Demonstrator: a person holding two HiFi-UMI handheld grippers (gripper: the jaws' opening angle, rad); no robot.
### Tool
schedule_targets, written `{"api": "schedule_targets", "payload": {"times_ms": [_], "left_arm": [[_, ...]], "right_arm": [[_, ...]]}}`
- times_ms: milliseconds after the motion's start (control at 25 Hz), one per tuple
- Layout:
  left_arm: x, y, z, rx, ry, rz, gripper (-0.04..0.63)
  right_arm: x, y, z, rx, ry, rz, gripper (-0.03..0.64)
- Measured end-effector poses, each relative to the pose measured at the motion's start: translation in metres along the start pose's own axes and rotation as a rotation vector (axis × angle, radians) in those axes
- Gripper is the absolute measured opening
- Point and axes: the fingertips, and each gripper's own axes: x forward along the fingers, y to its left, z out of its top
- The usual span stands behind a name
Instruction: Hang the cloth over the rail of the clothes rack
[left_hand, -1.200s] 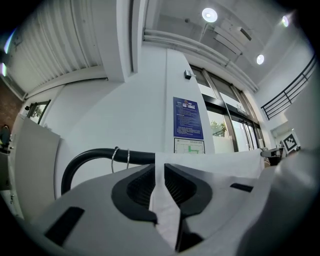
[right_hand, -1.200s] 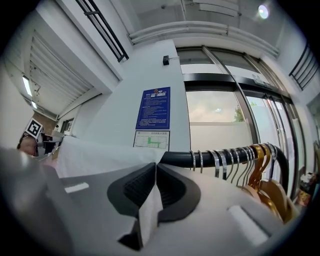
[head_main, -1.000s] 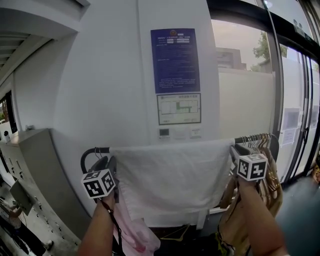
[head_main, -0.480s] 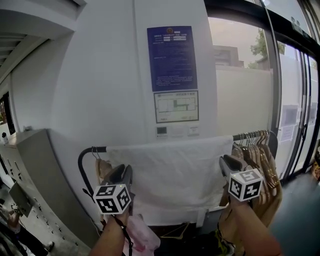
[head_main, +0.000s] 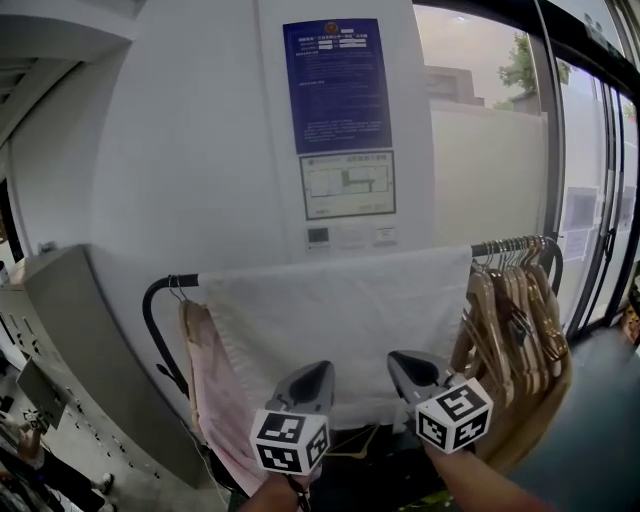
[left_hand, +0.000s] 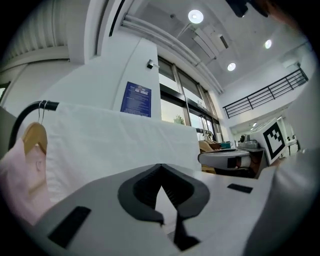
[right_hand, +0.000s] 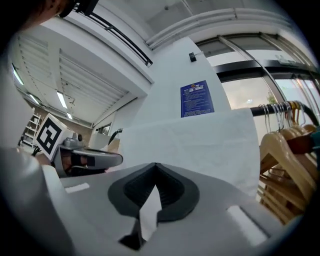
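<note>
The left gripper (head_main: 317, 370) and right gripper (head_main: 402, 359) have dropped back from the cloth (head_main: 335, 315) on the rail (head_main: 505, 244); only their own views show the left fingers (left_hand: 142, 190) closing together and the right fingers (right_hand: 134, 191) pressed together, both empty.

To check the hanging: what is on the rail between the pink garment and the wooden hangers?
The white cloth, draped over it, in the head view.

Count, head view unless noted.
- White fabric cloth (head_main: 330, 330), centre: 1.
- Black metal clothes-rack rail (head_main: 505, 245): 1.
- Pale pink garment (head_main: 215, 400), lower left: 1, on 1 wooden hanger (left_hand: 35, 140).
- Bare wooden hangers (head_main: 510, 320), right: a packed bunch, number unreadable.
- Blue printed poster (head_main: 336, 85), top centre: 1.
- White floor-plan notice (head_main: 347, 185): 1.
- Grey handheld grippers: 2, the left gripper (head_main: 318, 368) with jaws closing on nothing, and the right gripper (head_main: 398, 358).
</note>
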Motion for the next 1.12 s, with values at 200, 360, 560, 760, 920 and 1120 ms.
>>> {"api": "schedule_targets", "payload": {"times_ms": [200,360,560,760,920,1120], "left_arm": [[0.009,-0.016,-0.014,0.009,0.004,-0.008,0.005],[0.014,-0.021,-0.015,-0.007,0.007,-0.022,0.005],[0.017,-0.021,-0.015,-0.006,0.006,-0.023,0.005],[0.02,-0.019,-0.014,-0.012,0.005,-0.026,0.005],[0.022,-0.018,-0.017,-0.042,0.01,-0.035,0.005],[0.026,-0.016,-0.018,-0.041,0.008,-0.034,0.005]], "right_arm": [[0.011,0.016,-0.013,0.027,0.002,0.035,0.0],[0.015,0.02,-0.013,0.037,0.002,0.047,0.0],[0.017,0.021,-0.011,0.043,0.001,0.052,0.0],[0.019,0.019,-0.011,0.04,0.001,0.048,0.0],[0.02,0.019,-0.01,0.043,-0.003,0.047,0.0],[0.022,0.016,-0.007,0.037,-0.009,0.047,0.0]]}}
